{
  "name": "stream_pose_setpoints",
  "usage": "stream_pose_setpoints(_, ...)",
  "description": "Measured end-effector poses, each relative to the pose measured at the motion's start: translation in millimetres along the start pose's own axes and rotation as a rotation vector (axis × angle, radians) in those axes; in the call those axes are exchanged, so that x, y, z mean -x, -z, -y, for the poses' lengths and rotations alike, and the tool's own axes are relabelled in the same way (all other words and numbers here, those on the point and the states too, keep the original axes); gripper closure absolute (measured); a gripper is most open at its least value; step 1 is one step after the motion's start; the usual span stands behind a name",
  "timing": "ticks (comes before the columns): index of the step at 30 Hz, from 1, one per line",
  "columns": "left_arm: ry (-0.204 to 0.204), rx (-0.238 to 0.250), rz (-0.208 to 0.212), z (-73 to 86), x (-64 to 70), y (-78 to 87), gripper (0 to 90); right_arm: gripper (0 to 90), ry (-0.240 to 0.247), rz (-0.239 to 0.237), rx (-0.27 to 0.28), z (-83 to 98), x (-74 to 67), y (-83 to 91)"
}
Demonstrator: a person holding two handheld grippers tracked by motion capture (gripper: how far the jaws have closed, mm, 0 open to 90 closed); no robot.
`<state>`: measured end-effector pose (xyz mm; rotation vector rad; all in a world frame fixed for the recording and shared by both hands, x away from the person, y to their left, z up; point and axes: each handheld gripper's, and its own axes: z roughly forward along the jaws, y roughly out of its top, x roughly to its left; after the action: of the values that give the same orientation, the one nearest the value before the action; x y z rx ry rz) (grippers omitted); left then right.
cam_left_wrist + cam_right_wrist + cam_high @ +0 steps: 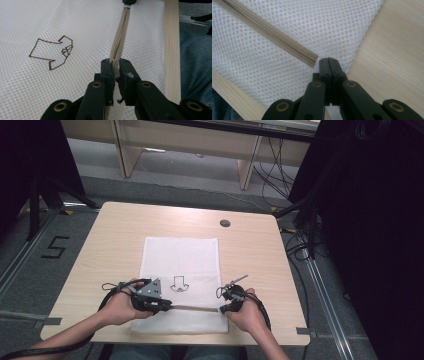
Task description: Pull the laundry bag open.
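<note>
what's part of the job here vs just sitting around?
In use:
- left gripper, shut on the beige strip
- right gripper, shut on the strip's other end
- white mesh cloth beneath

Lying about:
- round grommet in the table
- arrow mark

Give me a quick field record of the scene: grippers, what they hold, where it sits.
surface: wooden table
cloth: white mesh cloth flat on the table, an arrow outline drawn on it
held item: tan zipper stretched along the cloth's near part, between the two grippers
left gripper: shut on the zipper's end
right gripper: jaws shut at the zipper's other end, by the cloth's edge
hands: left hand and right hand, one on each gripper
</note>
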<state>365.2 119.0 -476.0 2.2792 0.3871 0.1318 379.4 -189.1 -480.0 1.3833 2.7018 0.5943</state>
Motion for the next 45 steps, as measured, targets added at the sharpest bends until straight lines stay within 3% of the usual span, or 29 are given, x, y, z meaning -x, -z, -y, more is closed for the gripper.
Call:
stream_pose_setpoints(6,0.001,0.005,0.001,1.7,-0.2,-1.0,81.7,90.0,-0.027,0.003,-0.008,0.3,-1.2,0.3)
stream_pose_setpoints(12,0.007,0.010,0.004,2.7,0.3,-0.7,81.7,90.0,-0.024,0.003,-0.011,0.3,-0.9,0.6)
stream_pose_setpoints(15,0.004,0.007,0.014,3.0,0.0,-0.7,81.8,90.0,0.010,-0.007,0.005,0.1,1.1,-0.7)
stream_pose_setpoints(30,0.006,0.007,0.000,6.1,-0.1,2.4,81.7,90.0,0.003,-0.003,0.009,0.3,0.7,-1.2)
stream_pose_setpoints(31,0.001,-0.001,0.001,6.0,-0.9,3.2,81.8,90.0,-0.020,0.003,-0.010,0.3,-1.2,0.5)
stream_pose_setpoints(35,0.003,0.000,-0.001,6.9,-1.2,4.7,81.8,90.0,0.012,-0.005,0.009,0.3,0.9,-0.6)
stream_pose_setpoints(38,0.011,-0.001,0.000,7.9,-1.9,5.7,81.7,90.0,-0.004,-0.003,0.002,0.4,0.3,-0.2)
stream_pose_setpoints(45,0.003,-0.005,-0.005,8.4,-2.7,8.8,81.8,90.0,0.009,-0.006,0.005,0.2,0.9,-0.7)
